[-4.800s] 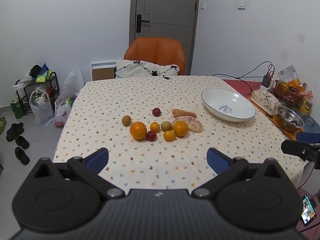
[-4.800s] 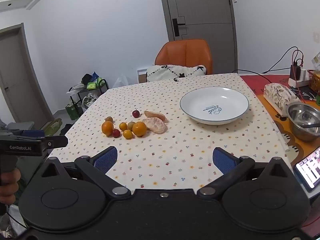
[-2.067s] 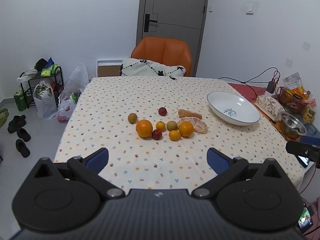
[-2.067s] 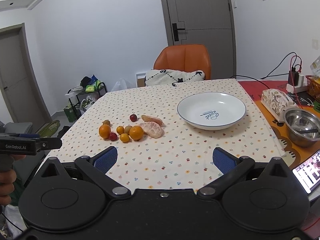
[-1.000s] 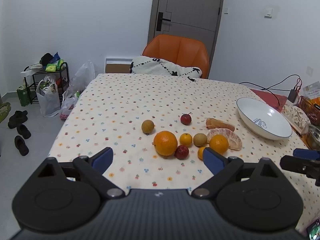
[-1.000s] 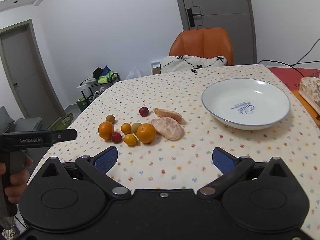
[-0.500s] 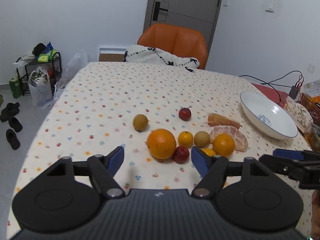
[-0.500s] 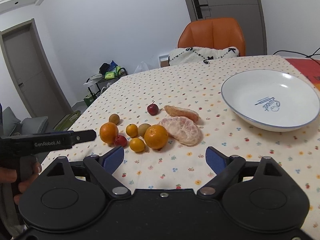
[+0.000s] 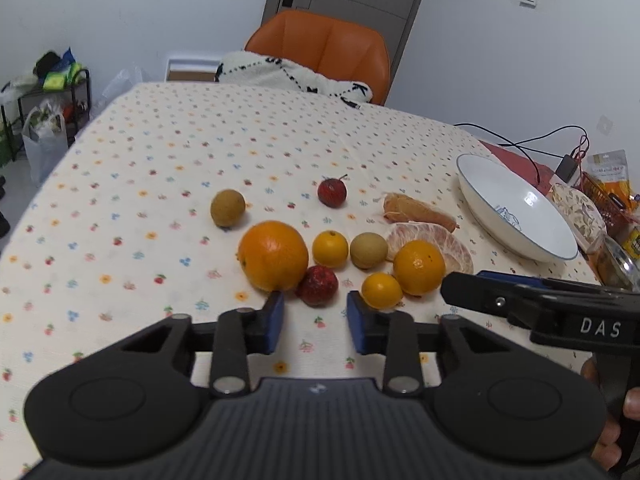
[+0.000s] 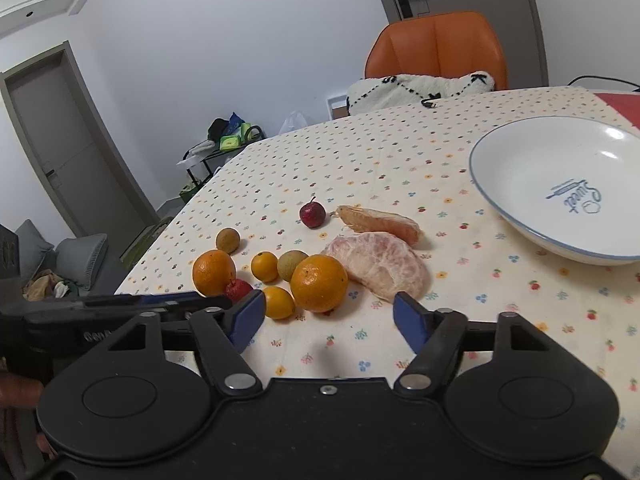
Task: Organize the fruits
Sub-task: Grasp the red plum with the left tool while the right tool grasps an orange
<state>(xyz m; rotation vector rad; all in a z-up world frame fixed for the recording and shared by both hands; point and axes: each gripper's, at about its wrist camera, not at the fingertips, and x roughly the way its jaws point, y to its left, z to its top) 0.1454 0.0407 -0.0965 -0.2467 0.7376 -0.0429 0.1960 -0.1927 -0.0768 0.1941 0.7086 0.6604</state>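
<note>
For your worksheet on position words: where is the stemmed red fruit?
In both views the stemmed red fruit sits behind the cluster, between the brown fruit and the slim peeled segment.

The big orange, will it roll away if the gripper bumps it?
Probably. The big orange looks round and sits loose on the flat tablecloth, so a nudge may roll it. The red fruit touching it might slow it. Its firm-looking peel likely suits squeezing.
</note>
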